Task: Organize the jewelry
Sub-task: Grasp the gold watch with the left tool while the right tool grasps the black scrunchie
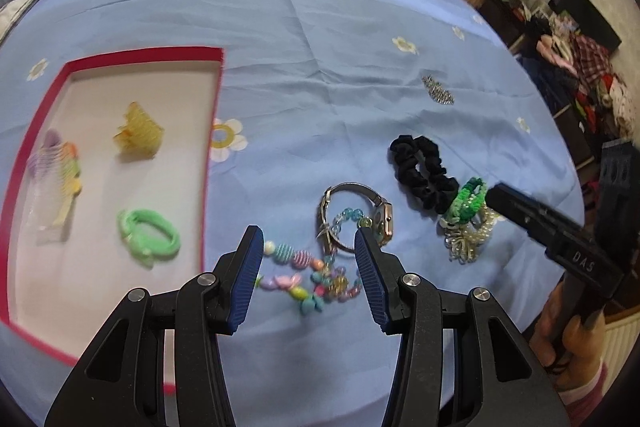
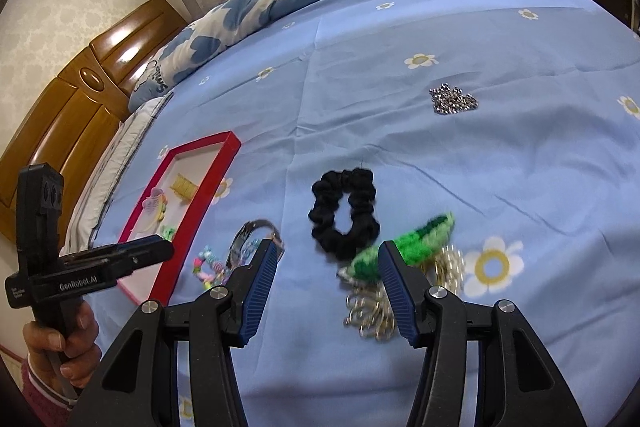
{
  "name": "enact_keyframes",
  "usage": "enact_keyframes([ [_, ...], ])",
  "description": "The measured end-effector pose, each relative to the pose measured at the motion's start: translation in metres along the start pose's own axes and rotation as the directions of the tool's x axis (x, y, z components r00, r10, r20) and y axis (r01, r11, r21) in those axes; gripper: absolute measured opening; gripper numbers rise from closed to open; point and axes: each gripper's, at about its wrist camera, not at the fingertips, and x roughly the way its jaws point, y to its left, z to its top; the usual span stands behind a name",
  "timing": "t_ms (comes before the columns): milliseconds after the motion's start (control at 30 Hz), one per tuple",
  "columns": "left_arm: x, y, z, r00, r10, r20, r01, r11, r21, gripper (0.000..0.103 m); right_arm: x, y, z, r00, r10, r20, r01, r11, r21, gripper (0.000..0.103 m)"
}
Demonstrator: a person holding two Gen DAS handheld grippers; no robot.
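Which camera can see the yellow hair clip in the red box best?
The left wrist view. There the yellow hair claw clip sits large and unblocked on the white floor of the red tray, though slightly blurred. In the right wrist view the same clip is tiny and far away, just a small yellow shape.

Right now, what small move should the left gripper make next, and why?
Probably lower the left gripper onto the colourful beaded bracelet: its jaws stand open and empty right over the beads, which still lie on the blue sheet outside the red-rimmed tray.

Loose jewelry [image 1: 344, 227] — beside red tray [image 1: 212, 131]
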Motion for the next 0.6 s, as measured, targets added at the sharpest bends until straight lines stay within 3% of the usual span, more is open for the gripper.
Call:
enact_keyframes([
  [167,0.031,-0.007,0.012,0.998,0.020,-0.055,-0.018,0.999,0.039,0.045,0.022,-0.002,0.017,0.999,-0.022,-0.033,0.021,0.999,-0.033,0.054],
  [300,0.049,-0.008,0.016,0.996,0.021,-0.088,-0.017,0.999,0.050,0.035,0.046,-0.004,0.024,0.995,-0.045,-0.084,0.040,0.997,-0.058,0.052],
  [367,0.057,-0.010,0.017,0.994,0.015,-0.107,-0.009,0.998,0.058,0.031,0.057,-0.006,0.023,0.992,-0.060,-0.113,0.053,0.996,-0.067,0.043],
  [533,0.064,-0.015,0.017,0.993,0.006,-0.115,0.004,0.996,0.091,0.007,0.076,-0.013,0.017,0.985,-0.074,-0.157,0.066,0.996,-0.061,0.019],
  [600,0.063,-0.016,0.019,0.994,0.009,-0.110,0.002,0.995,0.098,0.007,0.075,-0.015,0.016,0.986,-0.069,-0.151,0.062,0.997,-0.049,0.013],
])
